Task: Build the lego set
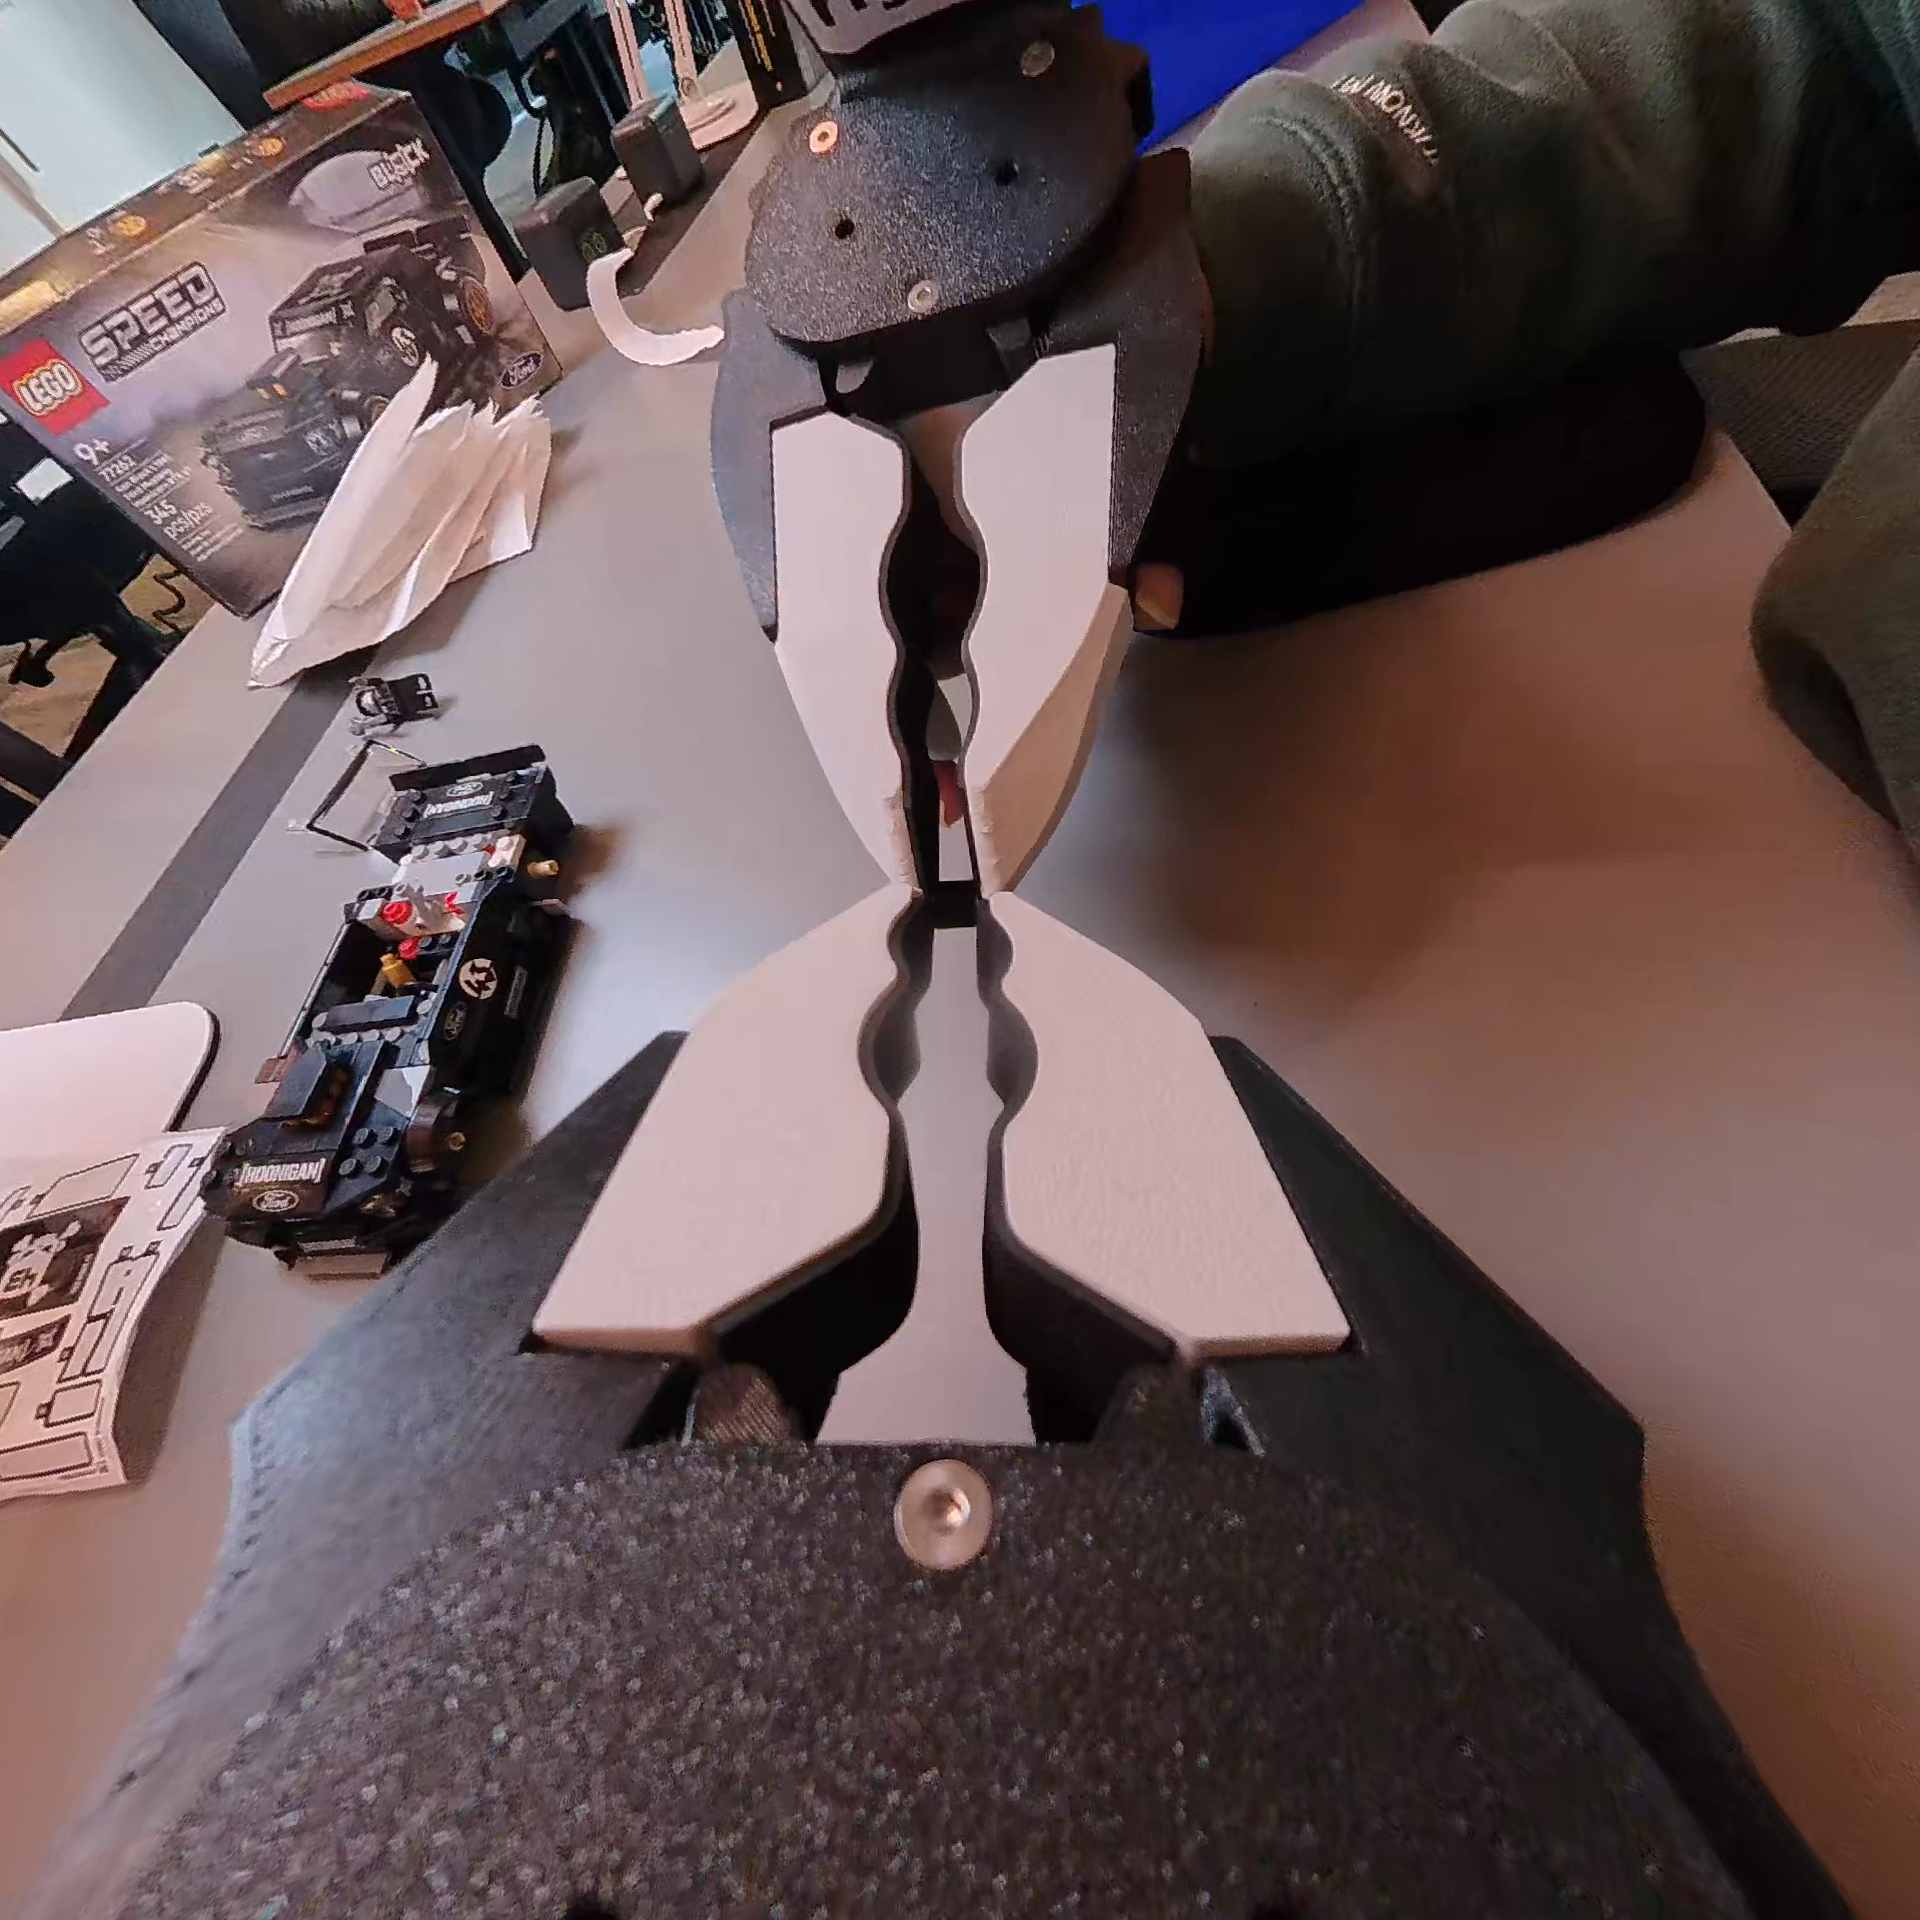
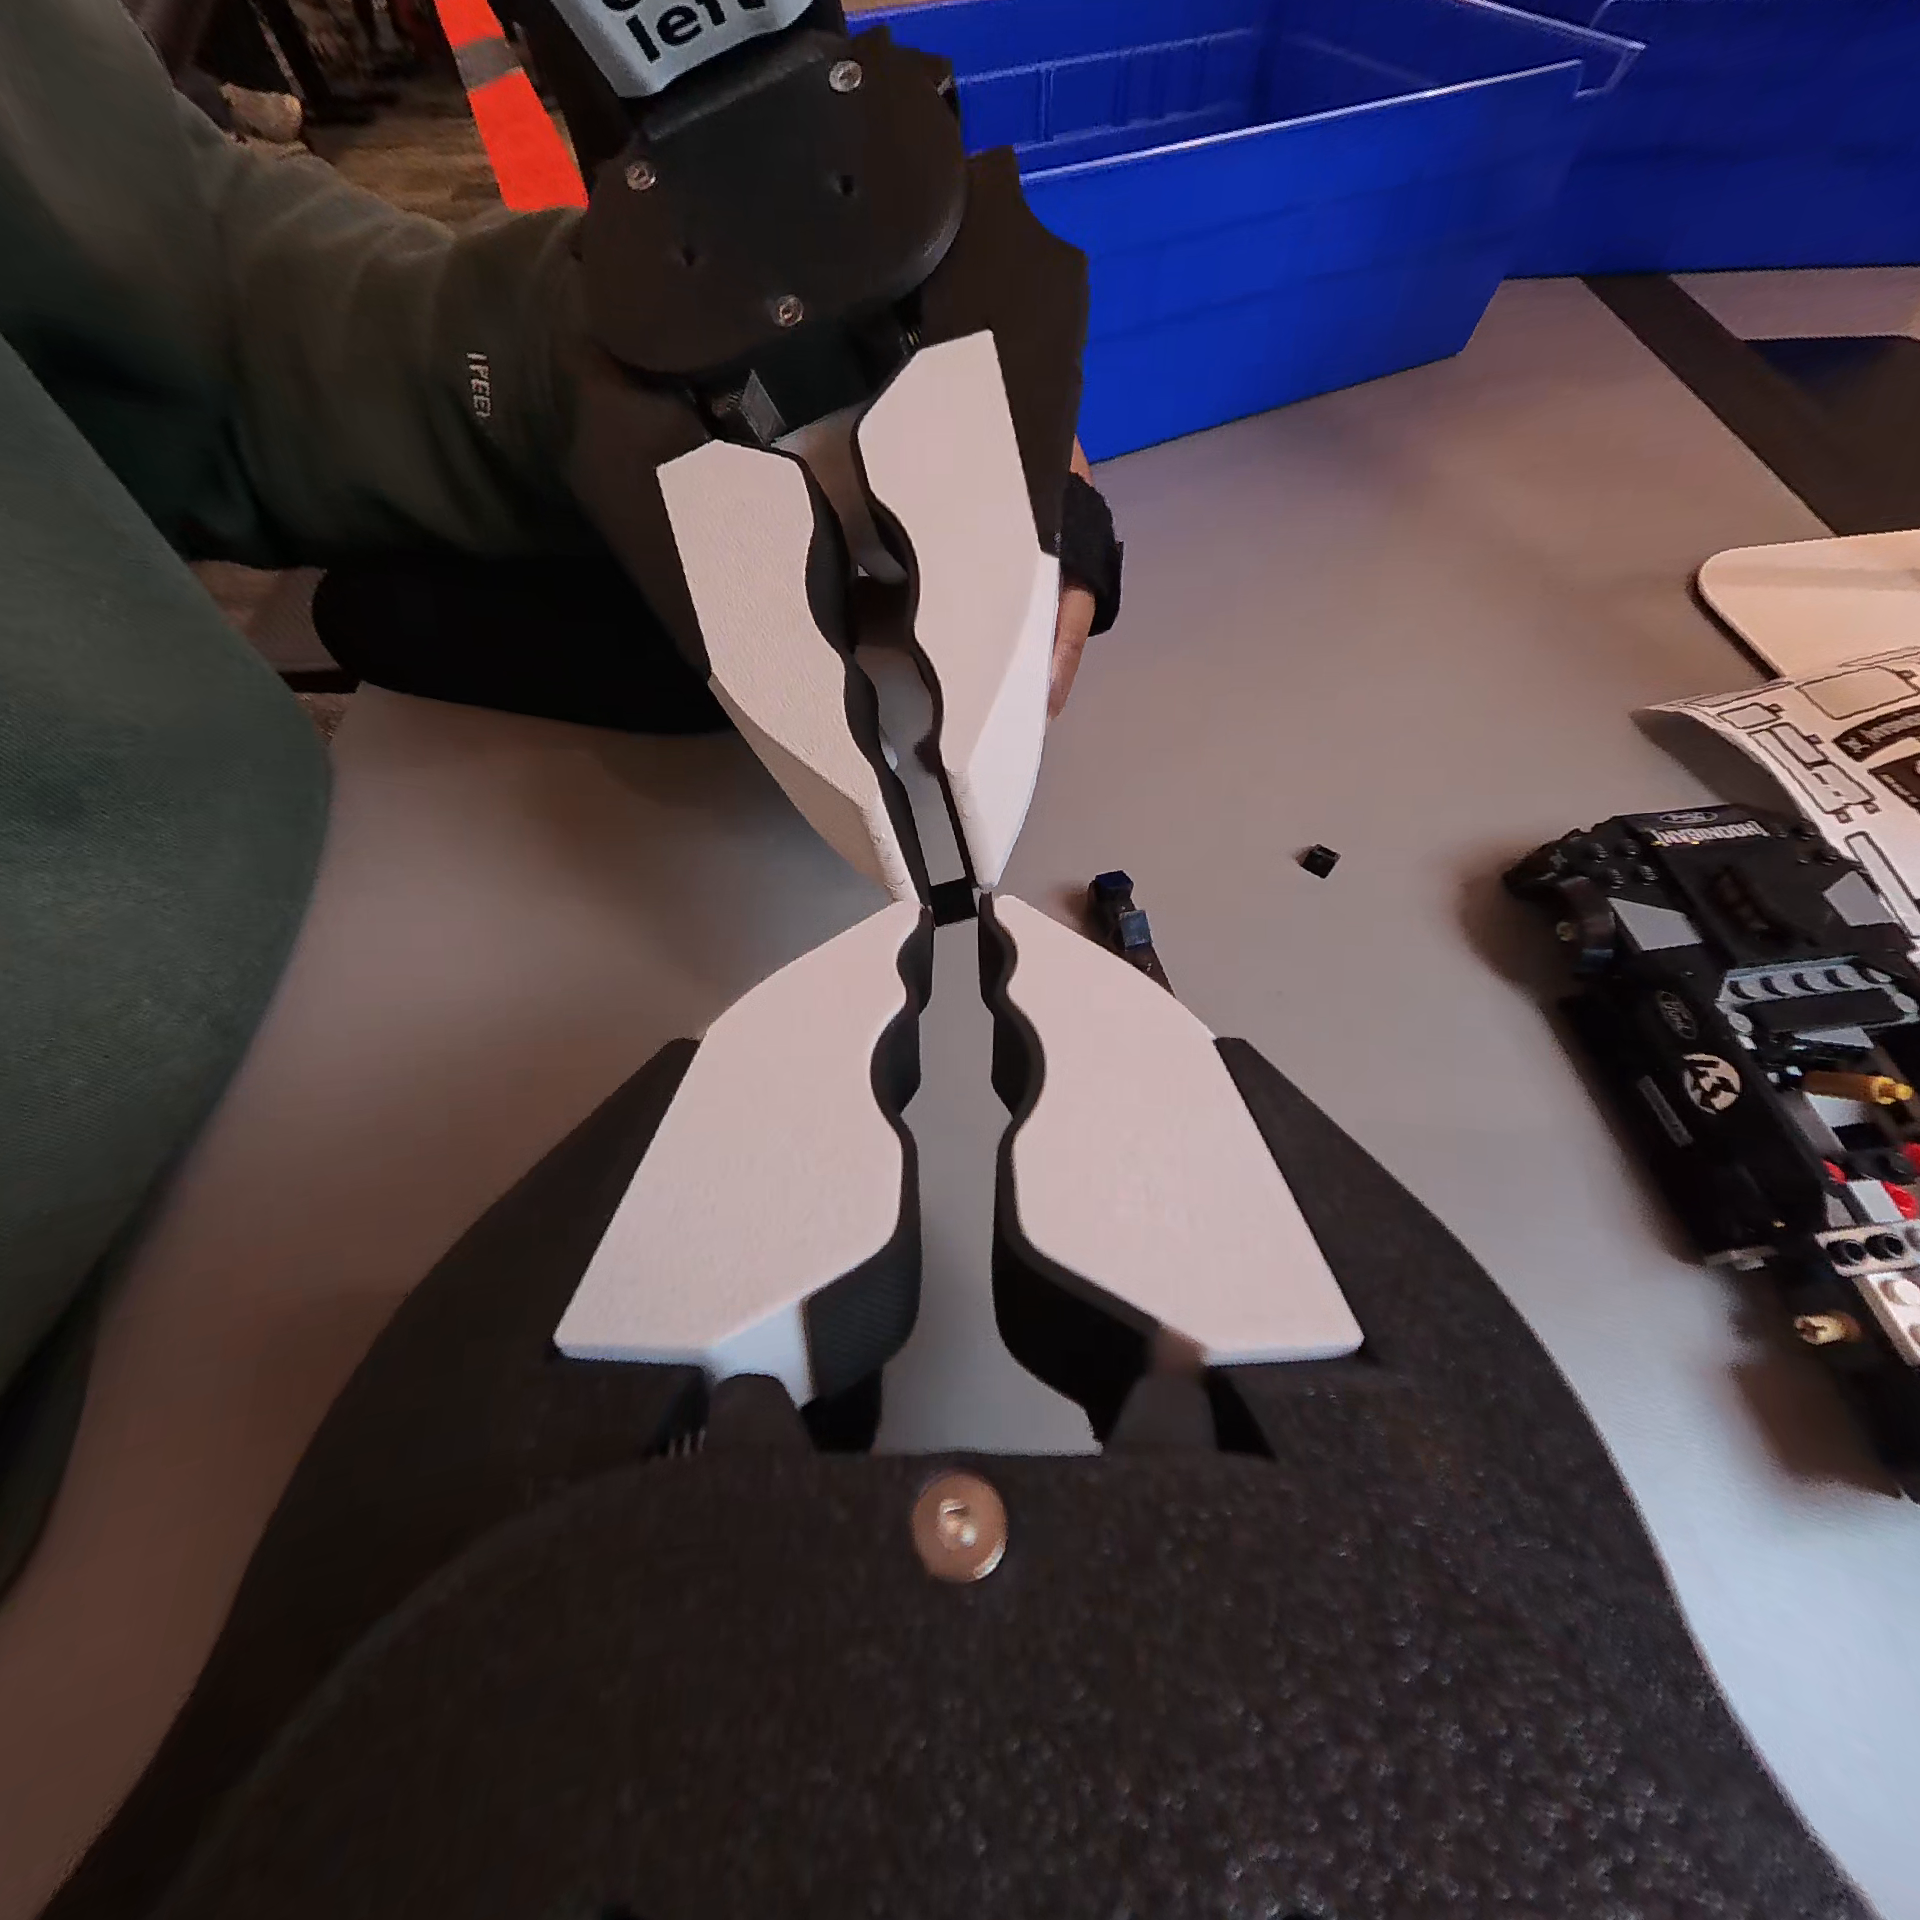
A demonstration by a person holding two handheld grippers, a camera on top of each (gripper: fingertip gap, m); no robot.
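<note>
Both grippers tip-to-tip on black piece [image 1: 948, 902]

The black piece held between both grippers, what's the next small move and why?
Probably let one gripper go. The left gripper and right gripper meet tip to tip, both shut on the black piece, above the table, away from the car.
</note>
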